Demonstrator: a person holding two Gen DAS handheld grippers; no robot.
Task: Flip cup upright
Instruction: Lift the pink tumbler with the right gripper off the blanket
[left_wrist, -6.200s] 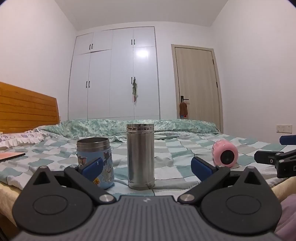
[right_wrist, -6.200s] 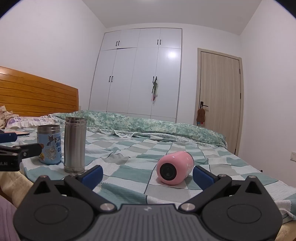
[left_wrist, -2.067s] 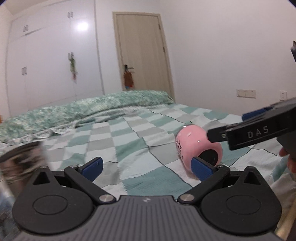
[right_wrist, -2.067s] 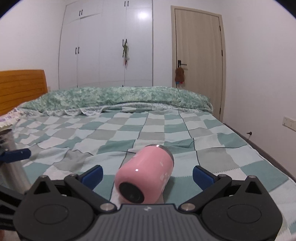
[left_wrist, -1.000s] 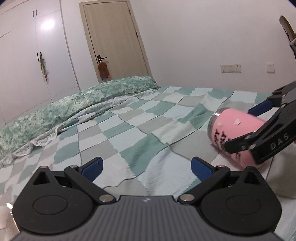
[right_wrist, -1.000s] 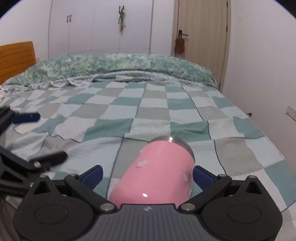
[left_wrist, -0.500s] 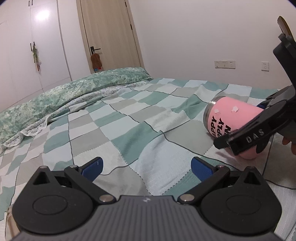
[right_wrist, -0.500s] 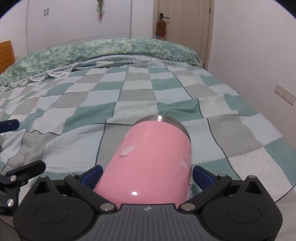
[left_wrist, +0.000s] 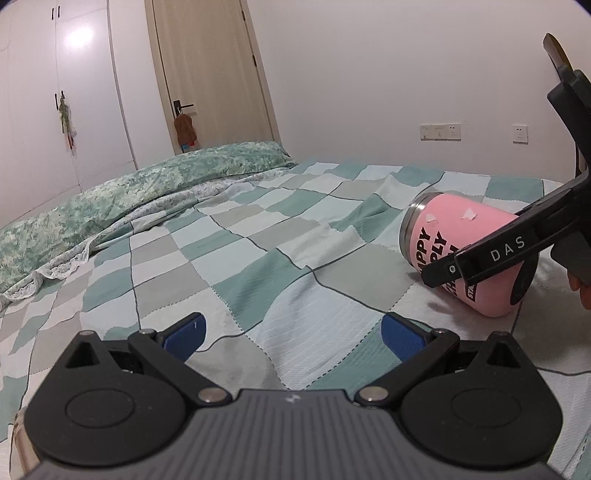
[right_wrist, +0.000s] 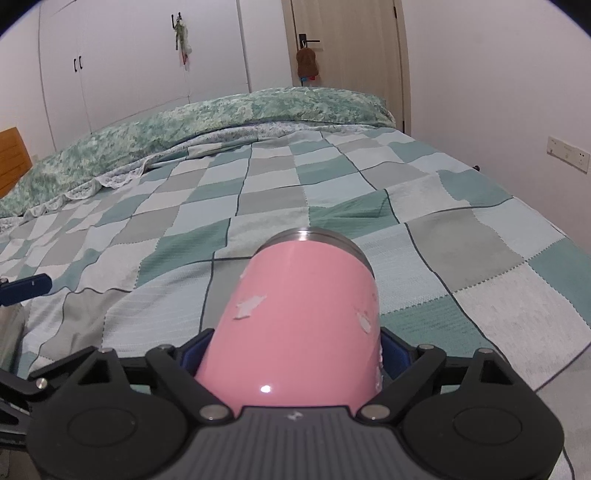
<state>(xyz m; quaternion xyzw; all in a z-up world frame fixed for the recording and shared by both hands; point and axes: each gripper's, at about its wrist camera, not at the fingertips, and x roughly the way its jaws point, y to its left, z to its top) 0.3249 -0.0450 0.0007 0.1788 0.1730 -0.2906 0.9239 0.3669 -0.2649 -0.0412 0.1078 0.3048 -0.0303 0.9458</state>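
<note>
Lettering in black, "HAPPY", shows on the pink cup (left_wrist: 466, 254) only from the left wrist view, along with the dark base end; the right wrist view shows the plain pink side and steel rim pointing away. The cup lies on its side on the checked bed cover (left_wrist: 258, 266). The right tool (right_wrist: 295, 354) reaches level along the cup, blue pads pressed to both flanks. The left tool (left_wrist: 291, 334) hovers low, spread wide, well apart from the cup.
</note>
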